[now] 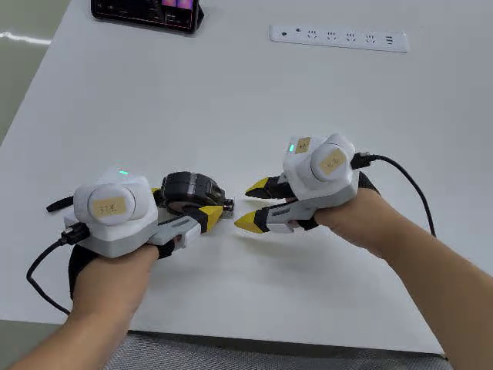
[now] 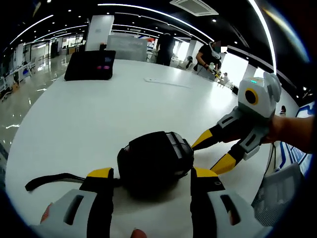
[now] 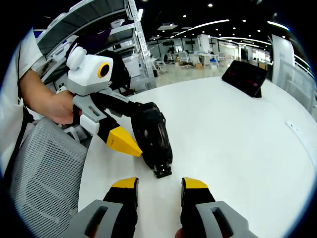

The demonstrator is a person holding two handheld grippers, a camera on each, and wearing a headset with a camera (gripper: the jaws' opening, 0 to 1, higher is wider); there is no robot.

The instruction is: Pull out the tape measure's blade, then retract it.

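A black tape measure [image 1: 191, 191] sits on the white table [image 1: 231, 92], and my left gripper [image 1: 189, 203] is shut on its case. In the left gripper view the case [image 2: 154, 161] is squeezed between the two yellow-tipped jaws of that gripper [image 2: 153, 174]. My right gripper [image 1: 250, 206] hangs open just to the right of it, jaws pointing at the case. In the right gripper view the blade's metal end hook [image 3: 162, 171] sticks out of the case [image 3: 152, 131], just ahead of the gap of the open right gripper [image 3: 160, 184], untouched.
A white power strip [image 1: 339, 36] and a dark tablet on a stand [image 1: 146, 11] lie at the far side of the table. The tape's black wrist strap [image 2: 49, 181] trails left. A grey mesh chair [image 3: 44, 168] stands at the near table edge.
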